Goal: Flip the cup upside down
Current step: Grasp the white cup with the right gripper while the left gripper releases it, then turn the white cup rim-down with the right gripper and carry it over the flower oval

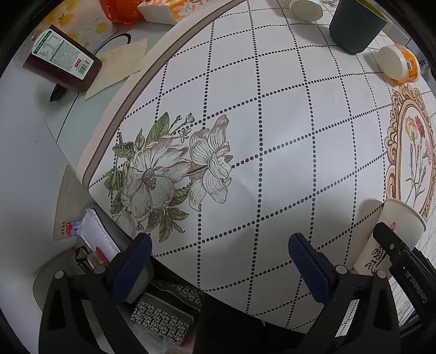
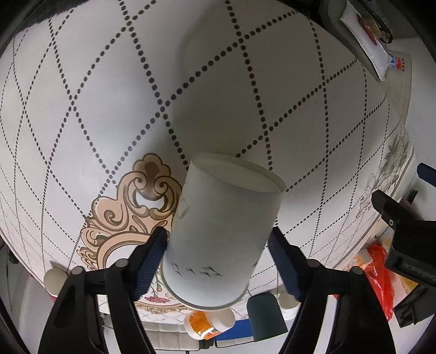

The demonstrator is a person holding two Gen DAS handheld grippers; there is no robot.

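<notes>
White cloth printed with a dotted diamond grid, a large pale flower and an ornate tan frame covers the round surface (image 1: 272,114). Near its far edge stand a dark green tumbler (image 1: 357,24), an orange tub with a white lid (image 1: 400,64) lying on its side, and a white paper cup on its side (image 1: 305,9). Off the cloth lies a brown bottle (image 1: 61,58) with a white and green label whose print is too small to read. The left gripper (image 1: 220,268) hangs over the cloth with its blue-padded fingers wide apart, holding nothing. The paper cup (image 2: 220,231), smooth and white with faint grey bird marks and dark brush-style characters that cannot be read, sits between the fingers of the right gripper (image 2: 218,261). Its left pad touches the cup wall, but contact on the other side cannot be made out, so whether it is clamped is unclear. The cup is tilted, flat base toward the cloth and away from the camera.
</notes>
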